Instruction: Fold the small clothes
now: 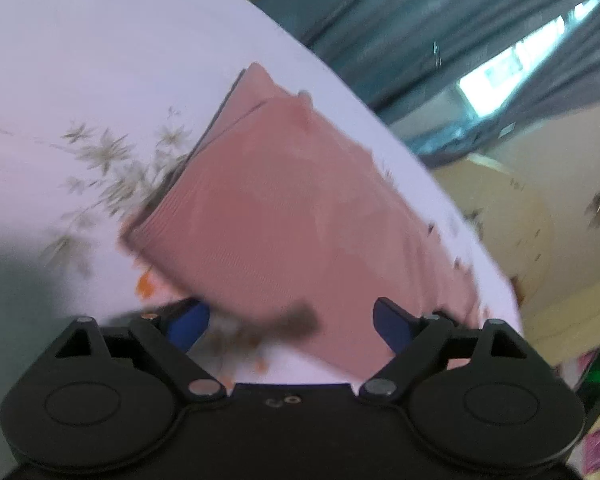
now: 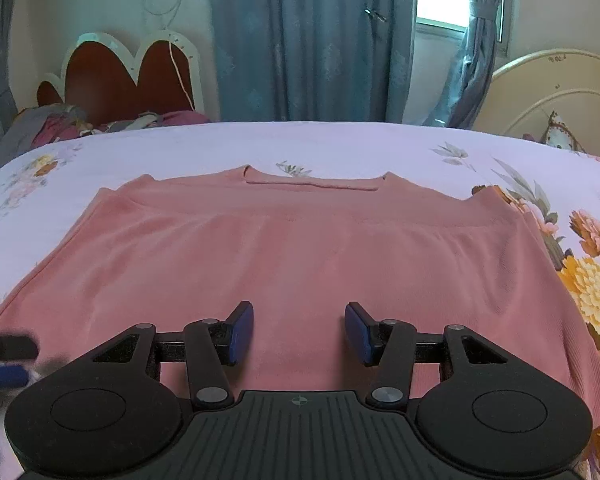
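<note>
Right wrist view: a pink top (image 2: pixel 292 256) lies flat across the middle of the frame on a floral bedsheet (image 2: pixel 340 144), its lower part apparently folded up toward the neckline, sides not yet folded in. The right gripper (image 2: pixel 299 332) hovers low centre, jaws wide, holding nothing. Blurred at lower centre of its own view, the left gripper (image 1: pixel 290 322) also gapes empty over the garment's edge. Blue curtains (image 2: pixel 312 40) and a headboard (image 2: pixel 128 72) fill the upper frame; nothing blocks the fold.

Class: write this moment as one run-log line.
step: mid-fold | shirt: pink, partly folded on bed | left gripper: open | right gripper: open, empty
</note>
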